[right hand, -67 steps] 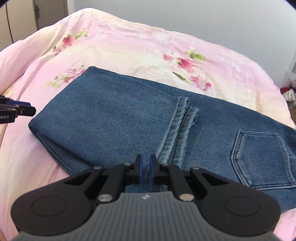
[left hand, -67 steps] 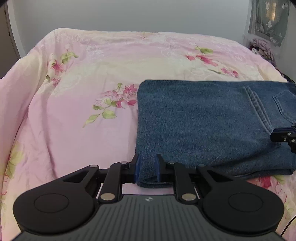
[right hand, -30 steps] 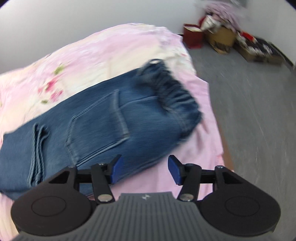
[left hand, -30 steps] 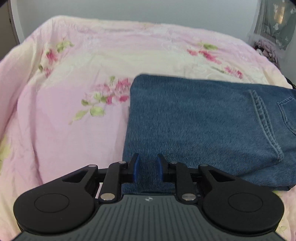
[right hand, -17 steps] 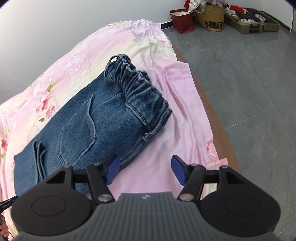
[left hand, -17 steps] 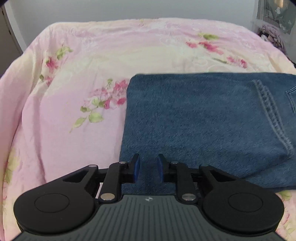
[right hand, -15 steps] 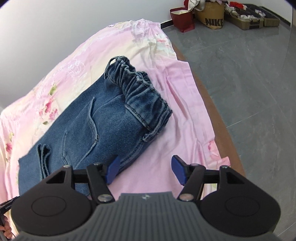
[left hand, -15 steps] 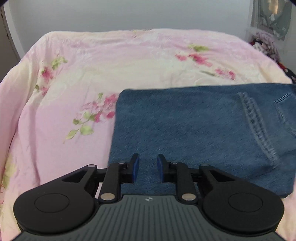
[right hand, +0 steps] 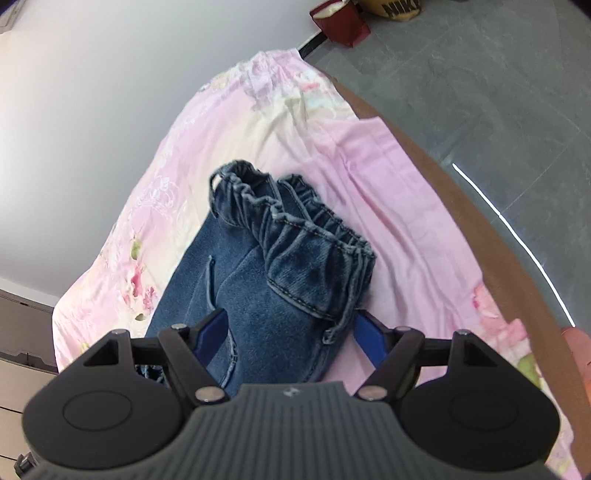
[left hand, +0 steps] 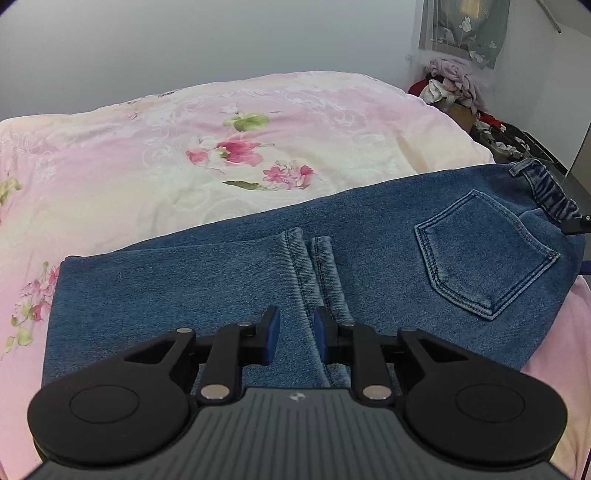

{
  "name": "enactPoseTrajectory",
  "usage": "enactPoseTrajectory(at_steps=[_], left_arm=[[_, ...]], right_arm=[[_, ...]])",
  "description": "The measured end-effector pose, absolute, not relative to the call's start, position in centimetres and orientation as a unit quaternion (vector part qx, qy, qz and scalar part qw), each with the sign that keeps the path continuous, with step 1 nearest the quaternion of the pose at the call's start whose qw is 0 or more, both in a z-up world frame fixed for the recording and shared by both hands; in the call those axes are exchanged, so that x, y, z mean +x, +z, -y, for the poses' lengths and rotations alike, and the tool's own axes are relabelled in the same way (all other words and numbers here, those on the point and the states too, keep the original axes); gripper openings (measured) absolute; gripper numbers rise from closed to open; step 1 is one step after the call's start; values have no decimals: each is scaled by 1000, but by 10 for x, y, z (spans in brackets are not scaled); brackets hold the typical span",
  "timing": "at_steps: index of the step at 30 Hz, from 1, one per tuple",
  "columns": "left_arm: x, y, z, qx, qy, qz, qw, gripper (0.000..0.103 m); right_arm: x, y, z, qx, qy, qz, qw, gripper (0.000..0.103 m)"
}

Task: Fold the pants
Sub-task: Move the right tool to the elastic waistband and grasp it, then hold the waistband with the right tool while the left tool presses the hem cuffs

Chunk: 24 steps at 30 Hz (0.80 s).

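Note:
Blue jeans (left hand: 369, 266) lie folded across a pink floral bedspread (left hand: 221, 155), back pocket (left hand: 484, 254) up and leg hems (left hand: 314, 273) laid on the middle. My left gripper (left hand: 295, 332) hovers just over those hems; its pads stand a narrow gap apart and pinch nothing. In the right wrist view my right gripper (right hand: 291, 332) straddles the near corner of the gathered elastic waistband (right hand: 295, 229). Its jaws are opening wide, with denim (right hand: 258, 317) between the pads but not pressed. One right fingertip (left hand: 577, 224) shows beside the waistband at the frame's right edge.
The bed's brown wooden edge (right hand: 461, 206) runs just right of the waistband, and grey floor (right hand: 498, 74) lies beyond it. A red bag (right hand: 343, 26) and a clothes pile (left hand: 450, 77) sit by the wall. Cabinets (right hand: 22, 332) stand at the far left.
My left gripper slid right along the jeans, from their folded left end to the leg hems. My right gripper rolled, sank closer to the waistband, and its jaws spread wider.

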<state>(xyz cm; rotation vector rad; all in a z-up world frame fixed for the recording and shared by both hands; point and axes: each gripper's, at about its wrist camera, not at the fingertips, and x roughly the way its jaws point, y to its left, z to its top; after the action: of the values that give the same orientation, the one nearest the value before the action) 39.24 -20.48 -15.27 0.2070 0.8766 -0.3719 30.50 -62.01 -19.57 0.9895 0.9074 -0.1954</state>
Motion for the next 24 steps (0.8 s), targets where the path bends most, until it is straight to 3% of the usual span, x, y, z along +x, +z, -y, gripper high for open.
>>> enactPoseTrajectory(at_steps=[7, 13, 24], left_arm=[[410, -185, 203, 51, -178, -468, 864, 26], [408, -194, 202, 55, -189, -465, 863, 26], [421, -194, 208, 78, -200, -494, 842, 26]], right_arm=[[325, -230, 631, 493, -87, -429, 752, 75], [337, -241, 639, 502, -77, -439, 741, 76], [387, -169, 628, 238, -41, -579, 779, 76]])
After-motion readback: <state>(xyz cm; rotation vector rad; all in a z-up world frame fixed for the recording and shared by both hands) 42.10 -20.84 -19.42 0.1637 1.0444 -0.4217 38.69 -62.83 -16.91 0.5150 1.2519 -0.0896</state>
